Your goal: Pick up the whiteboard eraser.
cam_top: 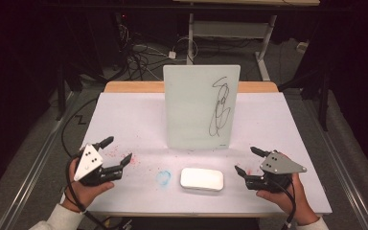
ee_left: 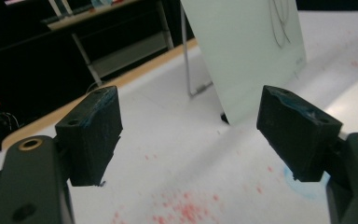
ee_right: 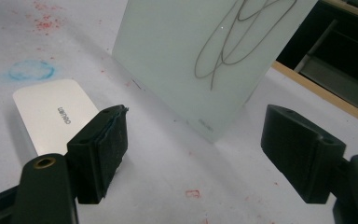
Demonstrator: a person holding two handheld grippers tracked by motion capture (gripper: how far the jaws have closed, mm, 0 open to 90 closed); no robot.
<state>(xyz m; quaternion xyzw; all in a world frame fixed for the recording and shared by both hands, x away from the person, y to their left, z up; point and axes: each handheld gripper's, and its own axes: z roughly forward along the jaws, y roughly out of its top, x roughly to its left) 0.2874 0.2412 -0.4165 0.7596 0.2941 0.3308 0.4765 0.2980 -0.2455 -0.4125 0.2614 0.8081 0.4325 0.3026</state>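
Holding both tools low near the bottom edge of the high view, I keep the left gripper [cam_top: 116, 152] at lower left and the right gripper [cam_top: 246, 160] at lower right, each with jaws spread wide and nothing between them. In the left gripper view, bare table [ee_left: 177, 140] fills the gap between the jaws; in the right gripper view, the pads [ee_right: 103, 149] likewise stand well apart over bare surface. Between the two tools, low in the centre of the high view, lies the white eraser block [cam_top: 201, 178], flat on the table and untouched. Just behind it, at frame centre, the whiteboard [cam_top: 196, 108] stands upright, carrying a black scribble [cam_top: 220, 106] on its right half. A blue ring mark [cam_top: 163, 177] sits just left of the block, with red specks [cam_top: 120, 154] near the left tool.
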